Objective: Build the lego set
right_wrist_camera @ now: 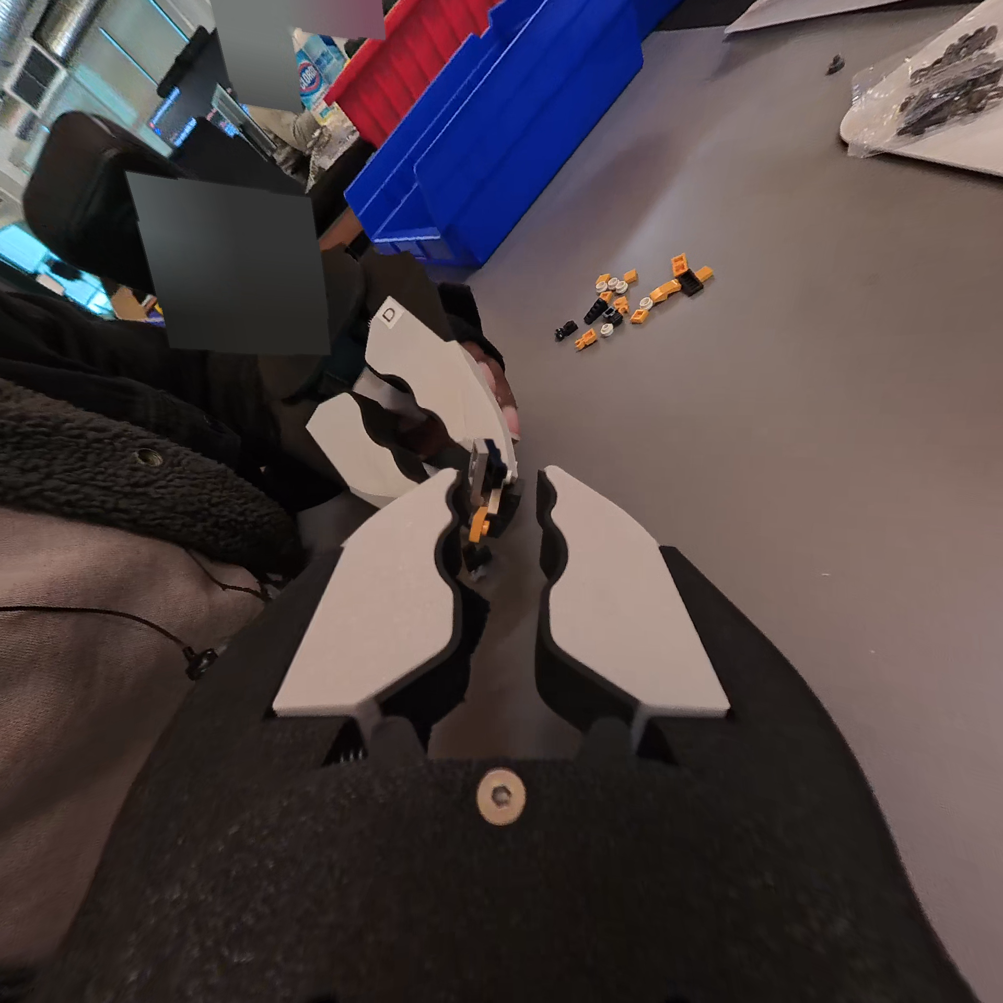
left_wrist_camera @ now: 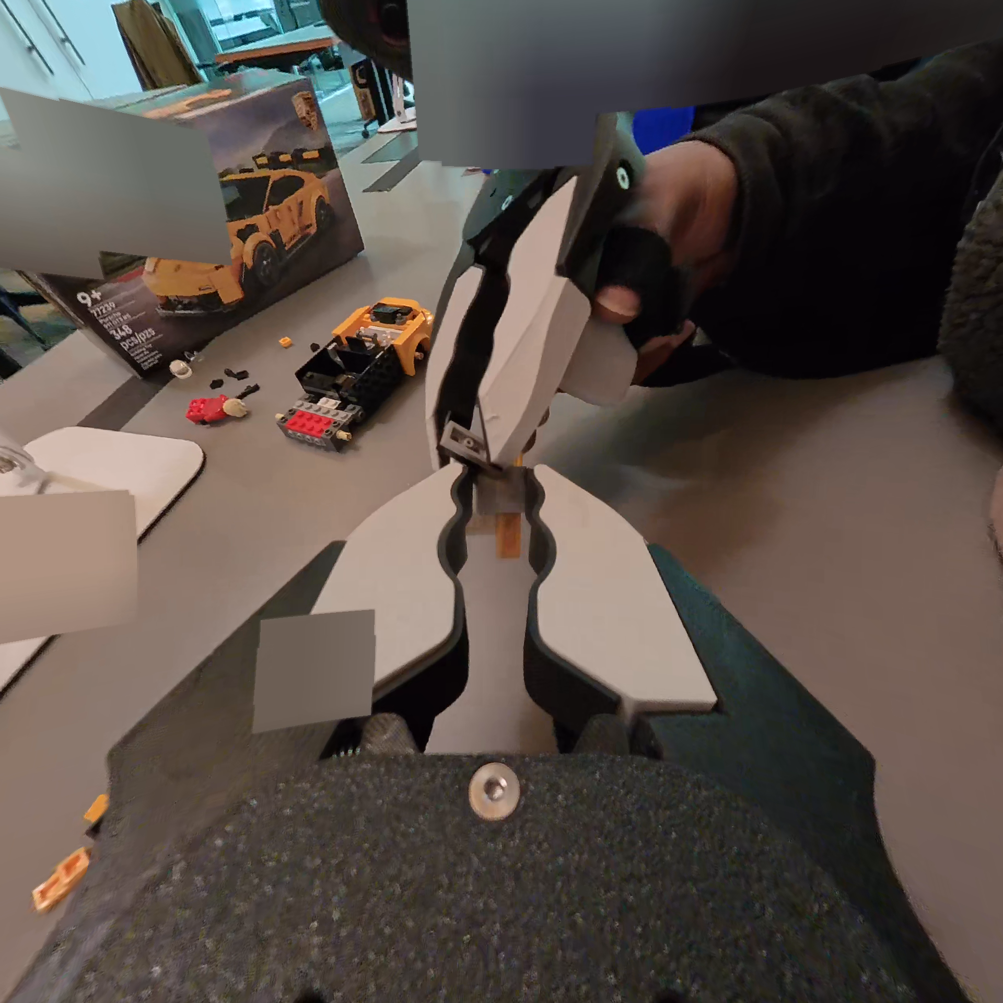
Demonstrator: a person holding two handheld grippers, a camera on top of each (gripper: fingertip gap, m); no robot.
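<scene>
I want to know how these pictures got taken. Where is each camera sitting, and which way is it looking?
Left wrist view: rides on the left gripper, facing across the grey table toward the half-built car and box; shows a hand.
Right wrist view: rides on the right gripper, facing the blue bins and loose pieces.
Shared: each shows the other gripper and the small brick assembly between them.

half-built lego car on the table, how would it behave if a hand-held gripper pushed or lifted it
The half-built car looks stiff but fragile: exposed black and red sections could snap off under a squeeze. No wheels show on its bare axle pins, so it would probably slide, not roll. It is likely light, being small plastic bricks.
</scene>
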